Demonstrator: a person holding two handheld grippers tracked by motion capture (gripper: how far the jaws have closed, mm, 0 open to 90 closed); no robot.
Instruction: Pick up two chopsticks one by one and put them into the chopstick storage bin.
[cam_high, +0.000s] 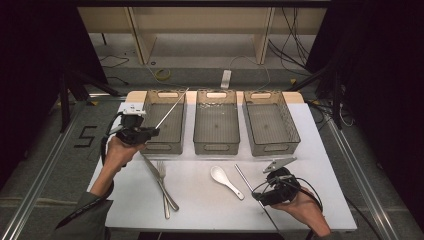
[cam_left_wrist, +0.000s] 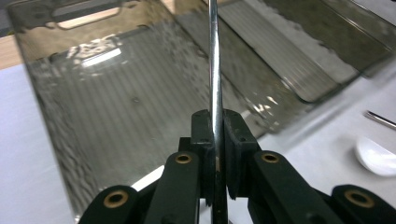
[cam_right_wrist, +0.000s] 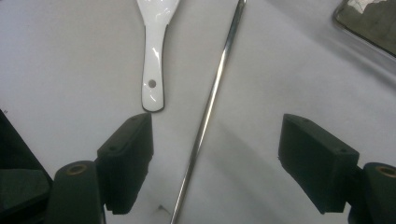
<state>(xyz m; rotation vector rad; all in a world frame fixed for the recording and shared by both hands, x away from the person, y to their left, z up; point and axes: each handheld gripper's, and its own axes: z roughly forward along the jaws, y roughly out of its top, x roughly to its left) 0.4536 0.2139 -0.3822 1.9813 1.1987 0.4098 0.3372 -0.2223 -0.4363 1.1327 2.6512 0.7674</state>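
One thin shiny metal chopstick (cam_left_wrist: 215, 70) in left claw (cam_left_wrist: 215, 135)

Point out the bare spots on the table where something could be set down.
Bare patches: between the fork and the white spoon, and the strip in front of the three bins. It is crowded around the right gripper, where a metal rod lies between its open jaws.

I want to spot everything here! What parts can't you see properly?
- Thin metal chopstick held by left gripper: tip cut off by top edge, left gripper view.
- White ceramic spoon: bowl cut off by top edge, right gripper view.
- Silver fork: handle partly hidden under silver knife, high view.
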